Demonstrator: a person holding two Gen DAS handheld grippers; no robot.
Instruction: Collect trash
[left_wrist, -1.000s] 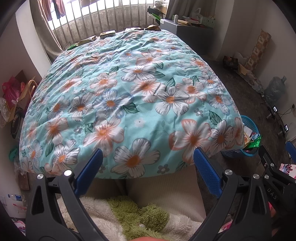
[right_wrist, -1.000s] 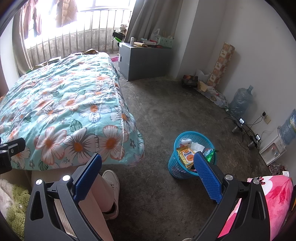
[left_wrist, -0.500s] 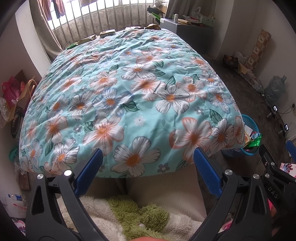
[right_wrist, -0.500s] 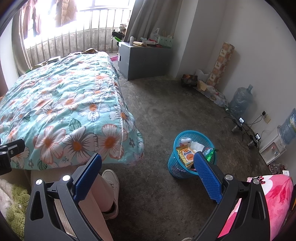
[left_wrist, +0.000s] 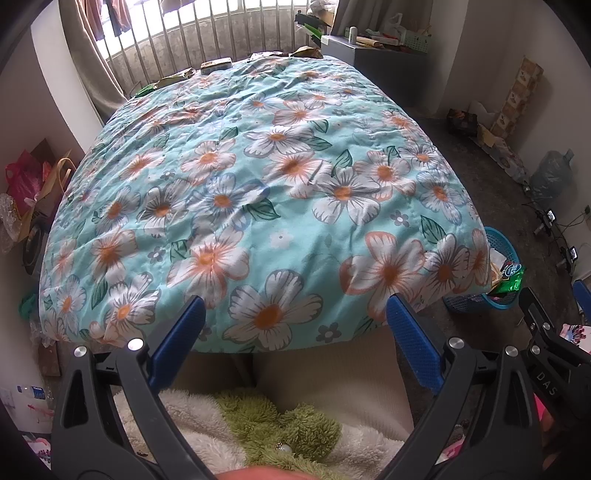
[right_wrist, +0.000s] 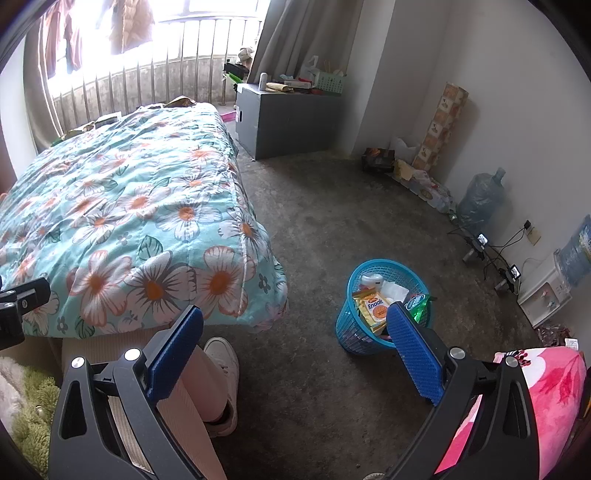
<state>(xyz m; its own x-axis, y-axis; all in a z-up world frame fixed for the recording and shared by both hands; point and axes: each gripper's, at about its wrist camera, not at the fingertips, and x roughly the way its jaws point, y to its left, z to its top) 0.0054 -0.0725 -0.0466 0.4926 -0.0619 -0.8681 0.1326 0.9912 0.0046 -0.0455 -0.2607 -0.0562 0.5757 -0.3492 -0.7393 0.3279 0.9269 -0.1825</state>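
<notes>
While the left gripper (left_wrist: 293, 321) hangs wide open and empty over the foot of the floral quilt (left_wrist: 258, 192), the blue basket (left_wrist: 500, 254) peeks out just right of its right finger, a green wrapper (left_wrist: 511, 275) on the rim; its lettering is unreadable. "DAS" shows on a black clamp (left_wrist: 546, 354) at far right.

The right gripper (right_wrist: 295, 334), likewise agape and empty, has the blue basket (right_wrist: 354, 332) just behind its right finger. Inside lie a yellow packet (right_wrist: 375, 310) marked "Enaak" and white tissue (right_wrist: 393, 290): light, crinkly, slippery stuff, I reckon, best pinched by a free edge.
</notes>
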